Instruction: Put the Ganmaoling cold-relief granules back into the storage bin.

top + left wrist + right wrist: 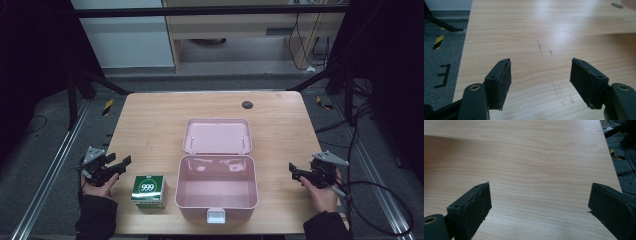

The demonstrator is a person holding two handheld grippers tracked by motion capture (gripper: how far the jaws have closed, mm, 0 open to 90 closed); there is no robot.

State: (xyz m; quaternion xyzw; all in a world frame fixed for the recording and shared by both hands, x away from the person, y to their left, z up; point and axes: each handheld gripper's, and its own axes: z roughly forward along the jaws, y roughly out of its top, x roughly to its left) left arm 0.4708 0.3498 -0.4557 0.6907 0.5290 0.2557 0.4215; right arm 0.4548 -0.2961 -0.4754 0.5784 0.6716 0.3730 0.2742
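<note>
An open pink plastic case [256,186] stands at the middle front of the wooden table, its lid [217,135] laid back flat and its inside bare. A green and white carton marked 999 [149,191] sits just left of the case. My left gripper [121,163] hovers at the table's left edge, beside and behind the carton, apart from it. In the left gripper view its jaws [540,60] stand apart over bare wood, gripping nothing. My right gripper [293,170] is held at the right edge, a short way from the case, jaws [540,184] wide with nothing between.
A dark round grommet [247,104] sits near the table's far edge. Metal rails run along the floor on both sides, with cables at the right. Bare wood stretches behind the case and to either side.
</note>
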